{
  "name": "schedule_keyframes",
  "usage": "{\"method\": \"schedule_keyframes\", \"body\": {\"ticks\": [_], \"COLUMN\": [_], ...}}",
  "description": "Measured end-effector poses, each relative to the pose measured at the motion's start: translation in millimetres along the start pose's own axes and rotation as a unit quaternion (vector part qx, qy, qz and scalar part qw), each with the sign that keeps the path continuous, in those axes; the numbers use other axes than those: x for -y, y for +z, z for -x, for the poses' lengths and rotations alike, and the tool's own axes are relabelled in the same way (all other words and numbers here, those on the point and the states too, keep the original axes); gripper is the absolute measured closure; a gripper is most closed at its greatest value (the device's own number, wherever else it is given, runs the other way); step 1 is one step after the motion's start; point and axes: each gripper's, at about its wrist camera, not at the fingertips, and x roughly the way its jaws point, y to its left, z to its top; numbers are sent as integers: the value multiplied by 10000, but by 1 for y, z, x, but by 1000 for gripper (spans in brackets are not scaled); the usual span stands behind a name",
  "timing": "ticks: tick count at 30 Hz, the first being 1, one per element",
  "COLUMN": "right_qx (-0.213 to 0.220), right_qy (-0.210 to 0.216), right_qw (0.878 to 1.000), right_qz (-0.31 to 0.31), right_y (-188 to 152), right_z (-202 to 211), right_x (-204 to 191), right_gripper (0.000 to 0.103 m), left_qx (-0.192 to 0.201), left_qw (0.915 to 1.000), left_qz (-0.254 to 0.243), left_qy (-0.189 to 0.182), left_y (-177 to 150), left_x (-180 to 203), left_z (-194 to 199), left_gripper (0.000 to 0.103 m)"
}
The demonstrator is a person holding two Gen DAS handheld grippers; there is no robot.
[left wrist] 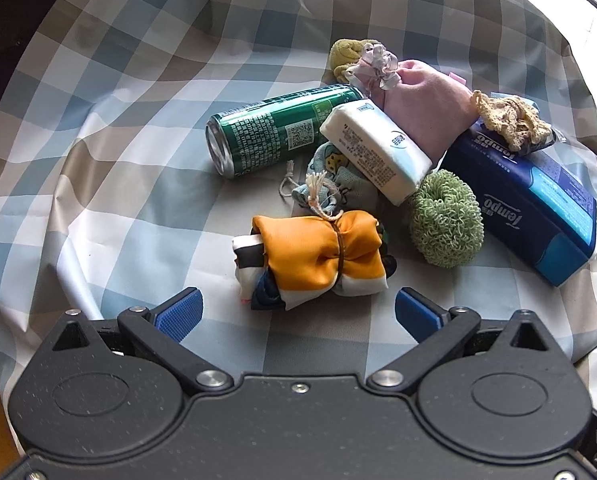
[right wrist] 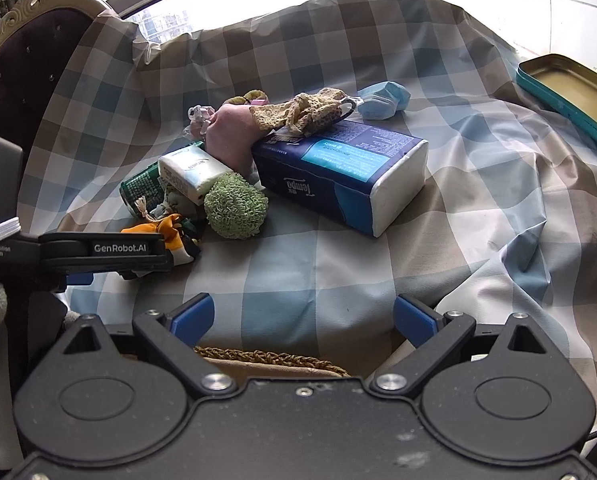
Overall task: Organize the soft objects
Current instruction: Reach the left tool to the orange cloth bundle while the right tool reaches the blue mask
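Observation:
A pile of soft things lies on the checked cloth (left wrist: 138,128). Nearest my left gripper (left wrist: 298,312) is an orange and white fabric bundle (left wrist: 318,260) tied with a band; the open jaws stand just short of it, nothing between them. Behind it are a patterned drawstring pouch (left wrist: 330,184), a white tissue pack (left wrist: 378,148), a green knitted scrunchie (left wrist: 444,220), a pink pouch (left wrist: 422,108), a beige lace piece (left wrist: 510,120) and a blue Tempo tissue pack (left wrist: 530,196). My right gripper (right wrist: 302,320) hangs open over bare cloth, the Tempo pack (right wrist: 338,176) and scrunchie (right wrist: 236,210) ahead.
A green drink can (left wrist: 270,132) lies on its side within the pile. A blue face mask (right wrist: 384,100) rests behind the Tempo pack. A teal tin tray (right wrist: 570,92) sits at the far right. A woven basket rim (right wrist: 274,358) shows below my right gripper. A dark chair back (right wrist: 30,68) stands left.

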Motion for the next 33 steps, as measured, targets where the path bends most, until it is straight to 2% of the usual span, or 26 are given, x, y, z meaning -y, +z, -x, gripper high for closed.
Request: {"method": "schedule_keyframes", "body": {"ticks": [15, 25, 33], "right_qx": [-55, 346, 651], "right_qy": [-27, -158, -179], "right_qw": [10000, 9988, 9973], "right_qz": [60, 306, 279], "right_y": [16, 51, 93], "right_z": [-25, -35, -51], "right_x": [3, 3, 7], "right_gripper": [6, 6, 6], "left_qx": [-163, -336, -177], "left_qw": [9997, 9988, 9996], "left_qz": [188, 328, 157], "left_qy": [52, -105, -140], "left_y": [18, 20, 19], "left_x": [3, -4, -4], "left_z": [-29, -45, -48], "left_gripper": [4, 3, 4]}}
